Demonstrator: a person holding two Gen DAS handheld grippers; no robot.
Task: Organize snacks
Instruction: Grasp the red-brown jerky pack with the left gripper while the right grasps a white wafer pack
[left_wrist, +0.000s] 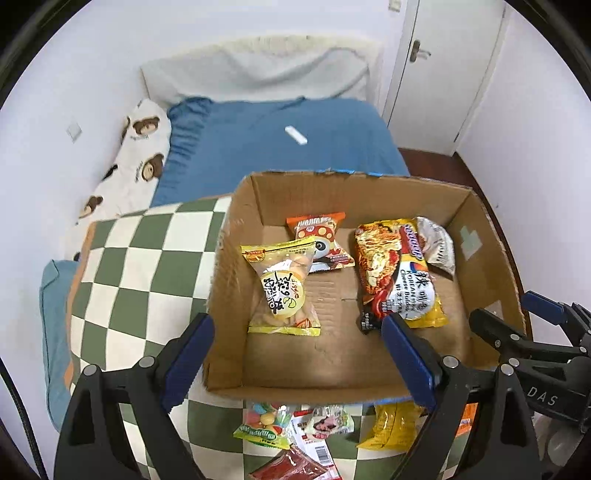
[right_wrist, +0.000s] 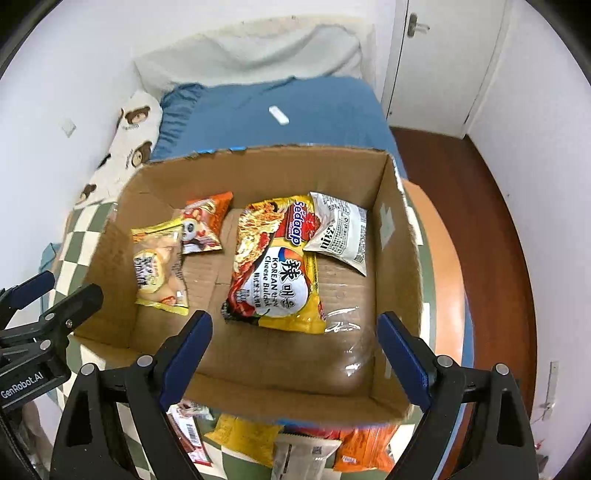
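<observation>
An open cardboard box (left_wrist: 229, 284) (right_wrist: 395, 206) stands on a checkered blanket. Inside lie a yellow clear-window snack bag (left_wrist: 282, 291) (right_wrist: 159, 267), a red-orange mushroom-print packet (left_wrist: 323, 240) (right_wrist: 203, 225), a large Sedaap noodle pack (left_wrist: 395, 277) (right_wrist: 275, 262) and a white packet (left_wrist: 437, 243) (right_wrist: 341, 230). My left gripper (left_wrist: 295, 354) is open and empty above the box's near wall. My right gripper (right_wrist: 295, 350) is open and empty above the box's near right part. Loose snack packets (left_wrist: 291, 424) (right_wrist: 291, 446) lie in front of the box.
The checkered blanket (left_wrist: 140, 258) covers the near bed. A blue sheet (left_wrist: 280, 144) with a small white object (left_wrist: 295, 135) lies behind the box. A bear-print pillow (left_wrist: 136, 158) lies at the left wall. A white door (left_wrist: 443, 74) and wood floor (right_wrist: 491, 221) are at the right.
</observation>
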